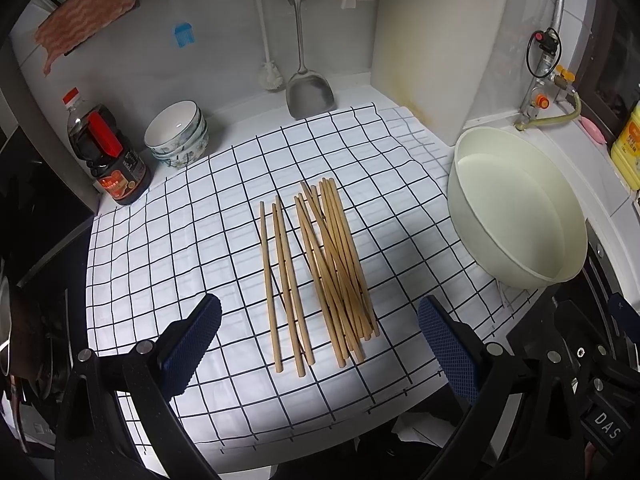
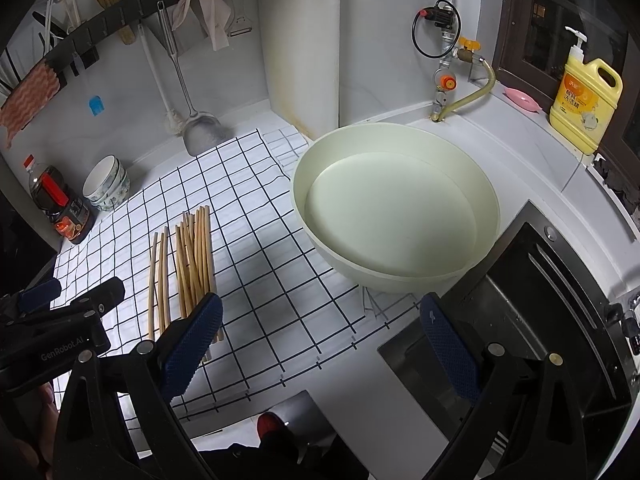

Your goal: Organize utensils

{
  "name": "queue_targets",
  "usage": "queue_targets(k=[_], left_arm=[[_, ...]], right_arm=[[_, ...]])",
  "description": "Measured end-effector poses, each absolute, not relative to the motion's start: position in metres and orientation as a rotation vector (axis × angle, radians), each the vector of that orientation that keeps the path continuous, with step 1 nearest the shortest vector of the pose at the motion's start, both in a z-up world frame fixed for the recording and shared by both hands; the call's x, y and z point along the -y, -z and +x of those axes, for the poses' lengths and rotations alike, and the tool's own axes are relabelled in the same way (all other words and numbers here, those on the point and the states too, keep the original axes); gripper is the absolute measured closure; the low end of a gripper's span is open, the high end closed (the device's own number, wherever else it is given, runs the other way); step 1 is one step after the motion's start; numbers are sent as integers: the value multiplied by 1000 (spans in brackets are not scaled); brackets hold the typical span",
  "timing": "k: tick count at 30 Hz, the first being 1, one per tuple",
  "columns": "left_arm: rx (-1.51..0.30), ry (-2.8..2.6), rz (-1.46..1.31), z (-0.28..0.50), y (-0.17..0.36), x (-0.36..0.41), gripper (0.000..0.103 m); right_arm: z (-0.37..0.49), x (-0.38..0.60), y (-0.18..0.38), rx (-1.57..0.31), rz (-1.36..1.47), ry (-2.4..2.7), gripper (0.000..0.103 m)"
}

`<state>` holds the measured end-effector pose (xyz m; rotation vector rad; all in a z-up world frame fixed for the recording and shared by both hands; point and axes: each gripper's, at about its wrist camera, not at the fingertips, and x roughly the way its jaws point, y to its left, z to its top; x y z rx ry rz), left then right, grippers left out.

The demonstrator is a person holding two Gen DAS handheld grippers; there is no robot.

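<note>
White-tiled kitchen wall (image 1: 224,40) with black hook rail (image 2: 120,12); pale countertop (image 2: 520,136) under grid-checked cloth (image 1: 192,216); dark-framed window (image 2: 560,16) at right; steel sink (image 2: 532,300)

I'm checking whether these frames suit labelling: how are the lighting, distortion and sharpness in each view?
Left wrist view: strong fisheye bending, black corners; the chopsticks are sharp on the brightly lit checked cloth, with the left side dim. Right wrist view: same curvature; the basin is evenly lit with no harsh glare, and the gripper fingers throw soft shadows on the cloth.
</note>
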<state>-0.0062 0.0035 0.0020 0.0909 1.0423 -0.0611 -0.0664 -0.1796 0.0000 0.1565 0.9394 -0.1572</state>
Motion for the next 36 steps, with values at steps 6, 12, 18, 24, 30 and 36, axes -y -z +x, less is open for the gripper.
queue_targets(k=[6,12,18,24,30,36], left_arm=[[-1042,62,90,-7,-2,-4,6],[-1041,64,96,-11,-1,-4,6],[-1044,65,98,-14,0,-1,6],[-1044,64,98,-13,0,-1,6],[-1045,65,97,-13,0,-2,6],[-1045,64,97,-13,0,-2,6]], right_arm=[[-66,179,0,-939,157,158,9],[-68,180,0,-942,160,159,9],[-68,180,0,-942,161,159,9],[-67,180,0,-942,162,159,9],[-67,180,0,-941,162,158,9],[-64,179,3,-946,161,157,9]])
